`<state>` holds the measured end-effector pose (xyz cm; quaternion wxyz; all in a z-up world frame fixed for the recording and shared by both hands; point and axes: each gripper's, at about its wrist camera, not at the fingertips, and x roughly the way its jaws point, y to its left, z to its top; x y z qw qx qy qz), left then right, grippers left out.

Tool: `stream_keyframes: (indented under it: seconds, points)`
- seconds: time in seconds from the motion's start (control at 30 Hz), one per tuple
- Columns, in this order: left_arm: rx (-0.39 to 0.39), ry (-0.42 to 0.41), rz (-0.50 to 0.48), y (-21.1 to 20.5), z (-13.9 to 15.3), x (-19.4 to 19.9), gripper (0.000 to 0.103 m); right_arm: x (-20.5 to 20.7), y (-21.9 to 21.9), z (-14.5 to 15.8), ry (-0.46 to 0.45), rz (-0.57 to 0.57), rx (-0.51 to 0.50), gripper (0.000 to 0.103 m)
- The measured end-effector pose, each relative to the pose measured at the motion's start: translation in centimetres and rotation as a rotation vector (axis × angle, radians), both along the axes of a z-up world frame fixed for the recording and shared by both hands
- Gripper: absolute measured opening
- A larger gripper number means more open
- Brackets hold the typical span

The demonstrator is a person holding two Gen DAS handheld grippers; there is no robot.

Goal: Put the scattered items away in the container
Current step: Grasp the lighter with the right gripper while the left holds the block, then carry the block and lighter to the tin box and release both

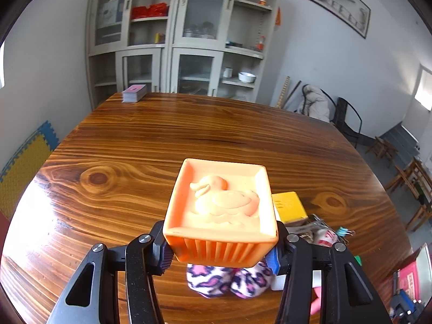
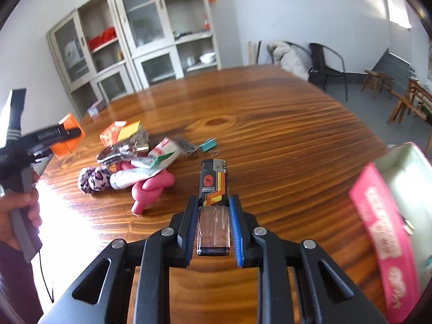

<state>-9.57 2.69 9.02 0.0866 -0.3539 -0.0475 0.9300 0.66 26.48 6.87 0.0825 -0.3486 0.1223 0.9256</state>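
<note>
Left gripper (image 1: 220, 245) is gripping an orange duck mold (image 1: 220, 210), jaws closed on its ribbed sides, holding it above the table (image 1: 162, 140) in the lower centre of the left wrist view. Duck relief is facing up toward the camera. The same gripper (image 2: 68, 132) is showing at the left edge of the right wrist view, blurred, with the mold (image 2: 67, 140) in it and the person's hand (image 2: 24, 216) below on the handle.

Right gripper (image 2: 213, 226) is clamping a lighter (image 2: 213, 205), blue pads pressing both sides of its clear lower body, metal top pointing away toward frame centre. Lighter is sitting lifted off the table.

Pile (image 2: 135, 156) of scattered items is lying on the table left of centre in the right wrist view: pink knotted toy (image 2: 151, 189), leopard-print scrunchie (image 2: 94, 179), white tube (image 2: 132, 178), yellow box (image 2: 129, 132), teal clip (image 2: 208, 144). In the left wrist view the scrunchie (image 1: 229, 280) is showing under the mold, yellow box (image 1: 289, 206) just right of it.

Container (image 2: 399, 189), pink-walled box with pale inside, is sitting at the right edge of the right wrist view, blurred, well apart from the pile.

Card deck (image 1: 134, 92) is resting at the far table edge, upper left.
</note>
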Motion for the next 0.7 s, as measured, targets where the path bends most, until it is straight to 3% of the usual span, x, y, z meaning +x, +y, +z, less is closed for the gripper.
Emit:
stream_keyframes:
  seconds: [0.4, 0.7]
  points:
    - [-0.06, 0.09, -0.184, 8.3, 1.9, 6.6, 0.055, 6.8, 4.7, 2.6, 0.085, -0.147, 0.025, 0.025]
    - [-0.093, 0.1, -0.342, 15.7, 1.6, 11.7, 0.055, 11.8, 10.3, 3.3, 0.131, -0.283, 0.009, 0.025]
